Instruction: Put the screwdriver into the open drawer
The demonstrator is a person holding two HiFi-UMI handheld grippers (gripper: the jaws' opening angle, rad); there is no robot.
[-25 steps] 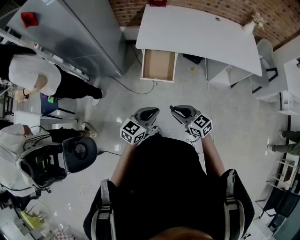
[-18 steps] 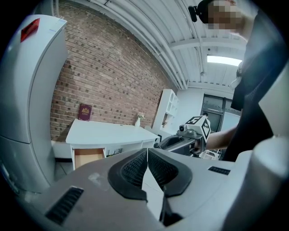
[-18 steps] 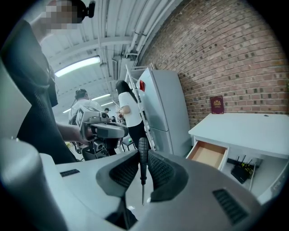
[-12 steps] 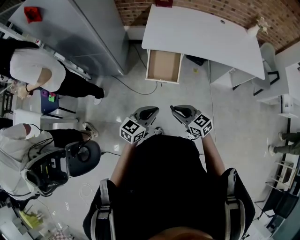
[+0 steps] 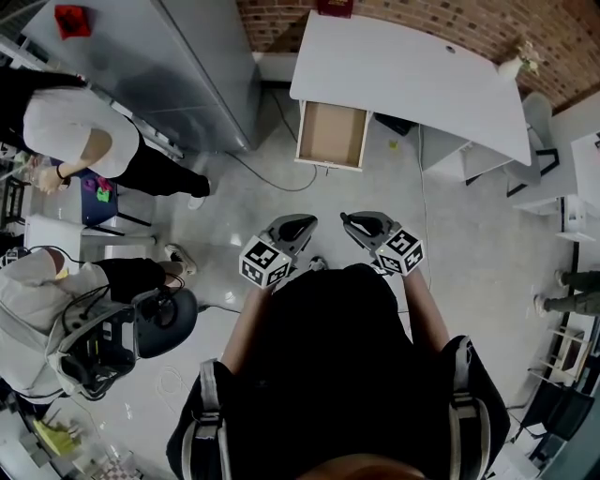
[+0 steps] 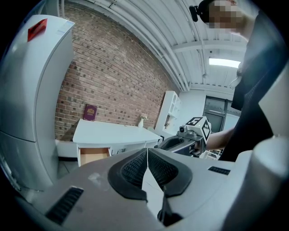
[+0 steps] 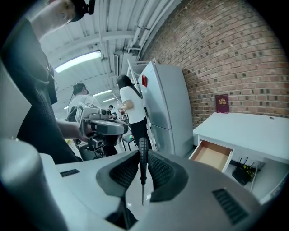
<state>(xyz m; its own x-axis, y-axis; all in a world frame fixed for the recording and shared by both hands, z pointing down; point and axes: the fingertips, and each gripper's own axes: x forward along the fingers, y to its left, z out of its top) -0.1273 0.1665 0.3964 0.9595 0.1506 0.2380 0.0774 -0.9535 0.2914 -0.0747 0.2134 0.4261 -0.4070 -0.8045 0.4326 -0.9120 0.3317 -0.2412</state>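
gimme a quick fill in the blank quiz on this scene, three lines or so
1. The right hand-held gripper is shut on a ___.
2. The left hand-held gripper has its jaws ___, with nothing between them.
3. The drawer under the white desk is ___, not closed.
Missing words: screwdriver; shut; open.

The screwdriver (image 7: 142, 169) has a black ribbed handle that looks like plastic and a thin bare-metal shaft. The right gripper (image 7: 142, 154) and the left gripper (image 6: 147, 153) have matt grey plastic shells and dark, finely dimpled jaws. The drawer (image 5: 331, 134) is matt, bare wood-brown inside, the counter (image 5: 403, 75) smooth white, the wall (image 5: 450, 23) rough red brick, the fridge (image 5: 169, 66) smooth grey metal with a soft sheen, and the floor (image 5: 459, 234) pale and glossy.
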